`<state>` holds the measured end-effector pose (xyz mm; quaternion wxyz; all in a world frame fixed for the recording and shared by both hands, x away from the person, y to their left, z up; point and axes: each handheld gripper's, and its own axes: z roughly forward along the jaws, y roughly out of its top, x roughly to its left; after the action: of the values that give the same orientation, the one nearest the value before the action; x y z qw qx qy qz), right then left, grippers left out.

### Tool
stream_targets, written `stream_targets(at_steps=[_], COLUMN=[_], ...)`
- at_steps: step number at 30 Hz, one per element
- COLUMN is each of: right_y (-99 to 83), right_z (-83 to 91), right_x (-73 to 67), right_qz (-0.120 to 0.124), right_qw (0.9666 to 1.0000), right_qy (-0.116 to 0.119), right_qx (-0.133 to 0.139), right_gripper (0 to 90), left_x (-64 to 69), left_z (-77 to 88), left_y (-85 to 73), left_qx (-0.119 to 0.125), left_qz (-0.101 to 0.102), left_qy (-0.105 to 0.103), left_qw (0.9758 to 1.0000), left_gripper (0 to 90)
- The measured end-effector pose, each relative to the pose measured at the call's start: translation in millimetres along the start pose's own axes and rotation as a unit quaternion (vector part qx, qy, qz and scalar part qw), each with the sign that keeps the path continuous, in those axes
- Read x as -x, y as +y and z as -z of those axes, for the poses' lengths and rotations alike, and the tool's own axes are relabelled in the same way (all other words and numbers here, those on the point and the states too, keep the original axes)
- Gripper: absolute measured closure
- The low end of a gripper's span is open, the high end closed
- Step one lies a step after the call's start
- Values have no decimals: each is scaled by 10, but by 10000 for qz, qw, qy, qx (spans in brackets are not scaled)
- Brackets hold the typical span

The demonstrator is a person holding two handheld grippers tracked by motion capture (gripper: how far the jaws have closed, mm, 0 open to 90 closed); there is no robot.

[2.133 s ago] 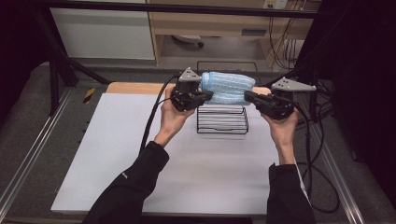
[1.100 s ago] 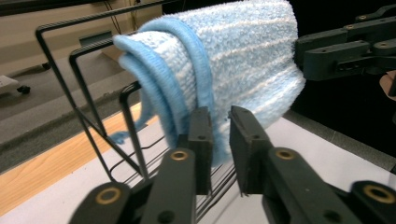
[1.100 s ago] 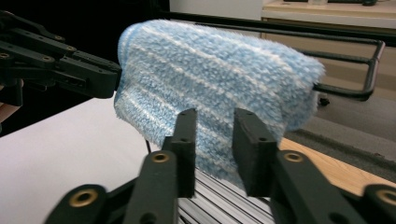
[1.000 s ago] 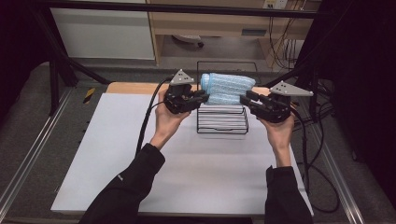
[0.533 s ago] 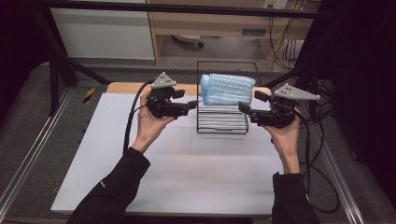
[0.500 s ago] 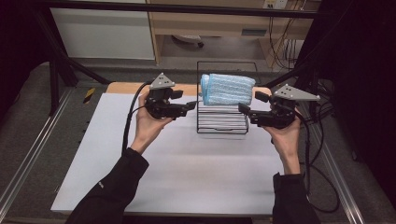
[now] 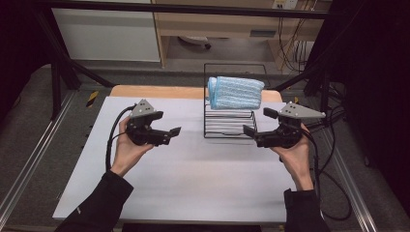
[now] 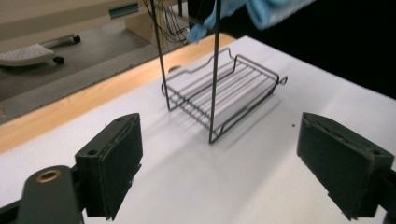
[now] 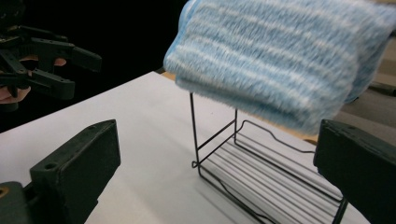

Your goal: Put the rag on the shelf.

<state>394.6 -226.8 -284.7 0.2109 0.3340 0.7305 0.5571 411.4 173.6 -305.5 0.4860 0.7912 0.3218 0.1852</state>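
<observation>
High view first: the white worktop [image 7: 193, 179] spreads across the frame, with a wooden strip along its far edge. Toward the back of it, right of the middle, stands a black wire rack [image 7: 232, 113], upright, with a tall frame and a low ribbed shelf. A folded blue towel [image 7: 236, 92] with pale stripes lies across the top of the rack, resting there by itself with nothing touching it. The left gripper [image 7: 167, 133] is held over the worktop well to the left of the rack, its jaws pointing toward it. The right gripper [image 7: 254, 129] sits just beside the rack's right end, also pointing inward. Both have just been opening their jaws, and both now stand wide apart with nothing between them. Left gripper view looks across bare worktop to the rack, and the right gripper view shows the towel hanging over the wire frame close ahead.
</observation>
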Motion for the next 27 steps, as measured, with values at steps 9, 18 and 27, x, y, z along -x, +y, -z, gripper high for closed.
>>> stream_targets(at_steps=[9, 18, 27], right_y=[-443, -876, -1327], right_z=[-134, -256, -184], right_x=[-44, -62, 38], right_qz=[-153, -367, -489], right_qw=[9988, 9957, 9929], right_qy=[174, 293, 278], right_qx=[-425, -800, -1048], right_gripper=[6, 3, 3], left_x=[-88, -130, -197], left_z=[140, 187, 232], left_y=[-606, -1052, -1407], left_qx=[-238, -450, -682], left_qz=[125, 235, 299], left_qy=[65, 116, 222], left_qw=[9996, 9986, 9970], left_gripper=[137, 137, 137])
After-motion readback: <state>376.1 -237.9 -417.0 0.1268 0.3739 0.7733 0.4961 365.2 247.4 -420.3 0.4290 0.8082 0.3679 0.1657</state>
